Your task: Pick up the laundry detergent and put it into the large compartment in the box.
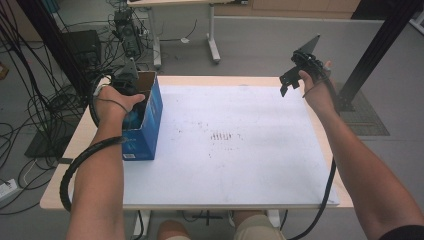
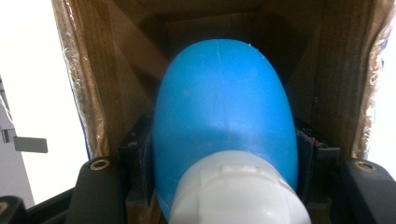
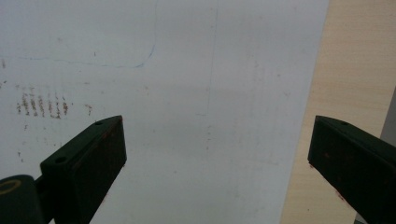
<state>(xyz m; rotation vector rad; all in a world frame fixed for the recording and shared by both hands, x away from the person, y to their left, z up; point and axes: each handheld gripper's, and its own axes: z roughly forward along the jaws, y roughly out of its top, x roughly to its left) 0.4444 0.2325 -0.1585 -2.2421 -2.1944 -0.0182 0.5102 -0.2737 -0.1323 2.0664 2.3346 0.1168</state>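
A blue bottle (image 2: 224,102) with a white cap (image 2: 238,191) sits inside an open blue cardboard box (image 1: 150,125) at the table's left side. My left gripper (image 1: 129,85) reaches down into the box, and in the left gripper view its jaws (image 2: 224,154) press on both sides of the bottle, with the brown box walls (image 2: 93,70) around it. My right gripper (image 1: 292,80) hangs in the air over the table's far right corner. Its jaws (image 3: 217,154) stand wide apart with nothing between them, above the white sheet (image 3: 187,70).
The white sheet (image 1: 240,140) covers most of the light wooden table (image 1: 75,145) and carries faint brown marks (image 1: 222,136) in the middle. Cables (image 1: 30,115) lie on the floor at the left. A black post (image 1: 380,45) stands at the right, another table's legs (image 1: 212,40) behind.
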